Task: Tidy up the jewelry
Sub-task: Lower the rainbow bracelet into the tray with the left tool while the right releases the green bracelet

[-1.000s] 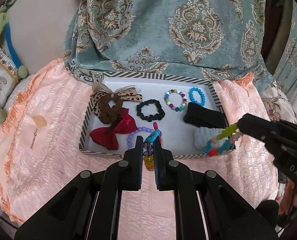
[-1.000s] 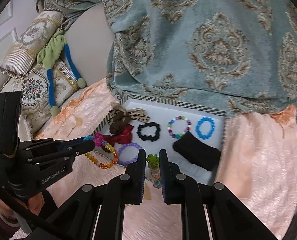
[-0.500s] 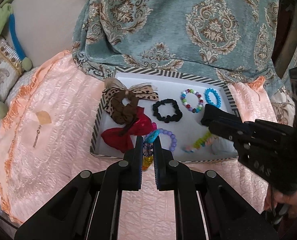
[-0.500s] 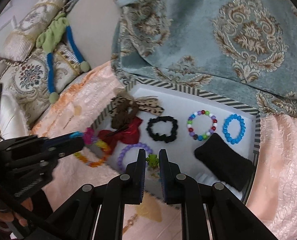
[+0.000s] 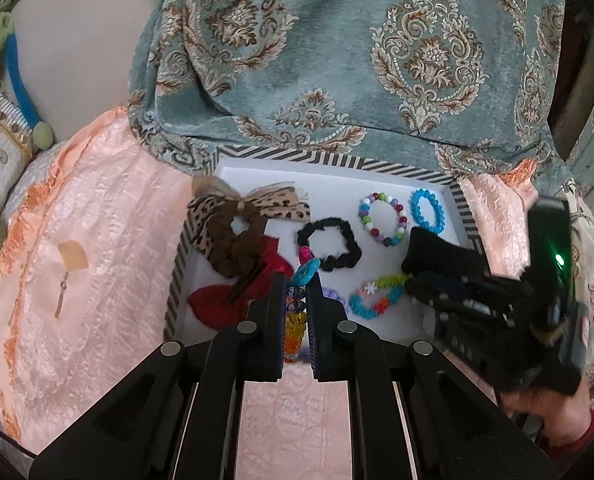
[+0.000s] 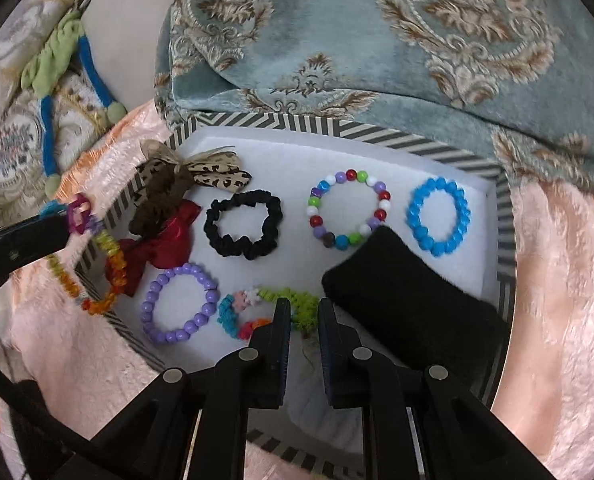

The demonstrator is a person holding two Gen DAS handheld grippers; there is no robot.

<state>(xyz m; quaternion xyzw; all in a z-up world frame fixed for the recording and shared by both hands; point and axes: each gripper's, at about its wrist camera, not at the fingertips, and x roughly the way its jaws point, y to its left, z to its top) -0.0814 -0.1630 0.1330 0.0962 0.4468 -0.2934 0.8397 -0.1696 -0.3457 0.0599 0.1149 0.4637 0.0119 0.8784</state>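
A striped-rim white tray [image 5: 337, 159] [image 6: 397, 136] lies on a pink quilt. My left gripper [image 5: 295, 292] is shut on a multicoloured bead bracelet [image 5: 295, 320], held over the tray's front left edge; it also shows in the right wrist view [image 6: 109, 252]. My right gripper [image 6: 300, 312] is low inside the tray, its jaws narrowly apart around the green end of a green-blue-orange bracelet [image 6: 265, 312] [image 5: 377, 296] that rests on the tray floor. The tray also holds a purple bead bracelet [image 6: 181, 308], a black scrunchie [image 6: 243, 230], a mixed-colour bead bracelet [image 6: 349, 210] and a blue bracelet [image 6: 439, 216].
A leopard bow [image 5: 249, 208], a red bow [image 5: 241, 296] and a black wristband [image 6: 409, 304] lie in the tray. A teal patterned blanket [image 5: 357, 60] hangs behind it. An earring on a card [image 5: 71, 264] lies on the quilt at the left.
My right gripper has moved down into the tray with the green-blue-orange bracelet, which now rests on the floor. My left gripper has come closer to the tray, still holding its bracelet.
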